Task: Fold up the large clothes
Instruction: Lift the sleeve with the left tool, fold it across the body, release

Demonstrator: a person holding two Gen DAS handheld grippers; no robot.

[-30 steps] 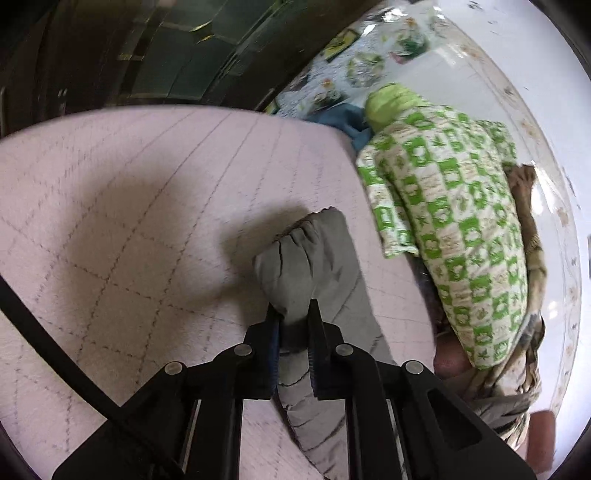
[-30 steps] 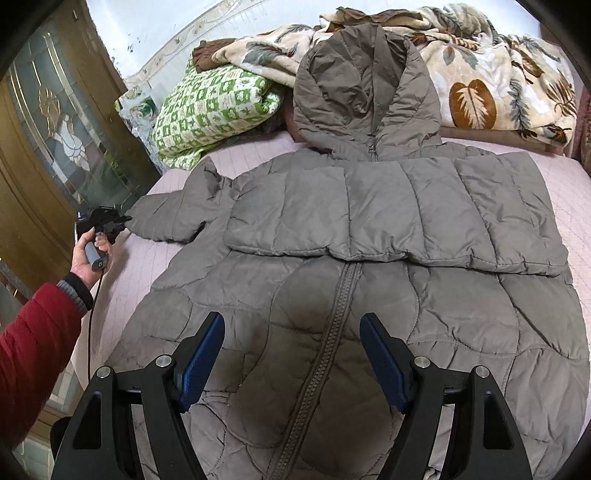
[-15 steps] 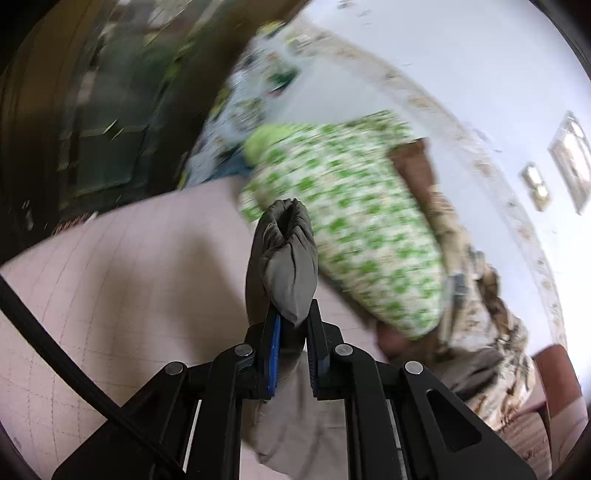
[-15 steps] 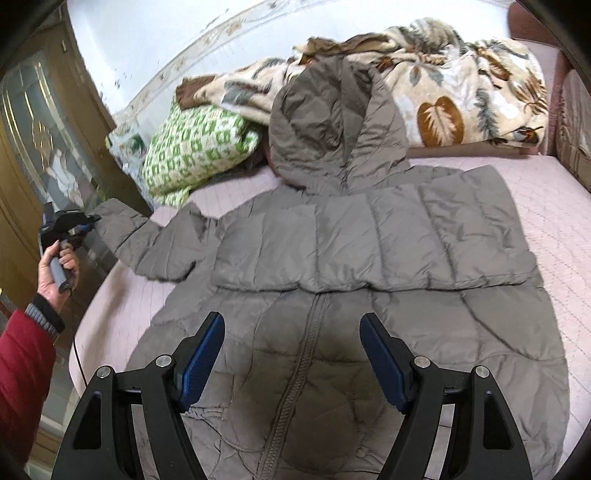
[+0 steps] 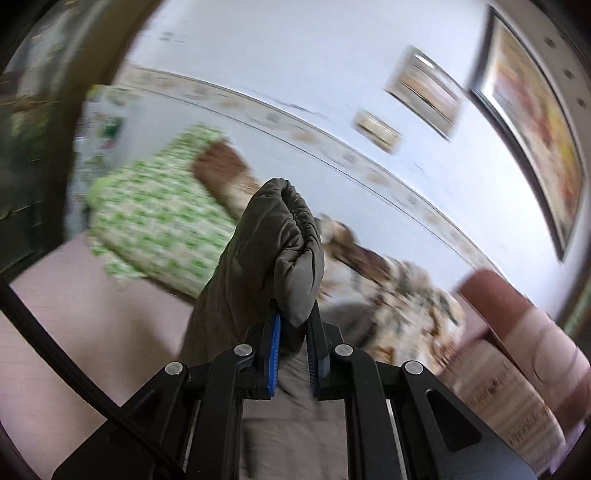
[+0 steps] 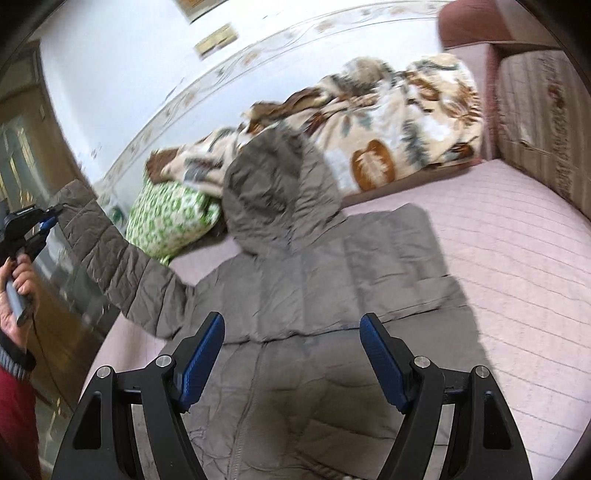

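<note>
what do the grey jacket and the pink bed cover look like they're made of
Jacket: probably padded synthetic shell, matte with slight sheen; stitched puffy panels, gathered cuff. Bed cover: likely quilted cotton-type cloth, matte; stitched lines cross it.

Background objects. A bed with a pink quilted cover (image 6: 517, 240) fills the foreground. At its head lie 2 soft items — a green-and-white checked pillow (image 6: 168, 218) to the left and, touching it, a cream blanket printed with brown leaves (image 6: 388, 122) to the right. A padded reddish headboard (image 6: 476, 26) stands at the far right. The white wall (image 5: 295, 66) carries a patterned border strip (image 5: 332, 147) and 3 framed pictures — blurred. A wooden door (image 6: 22, 122) stands at left.
</note>
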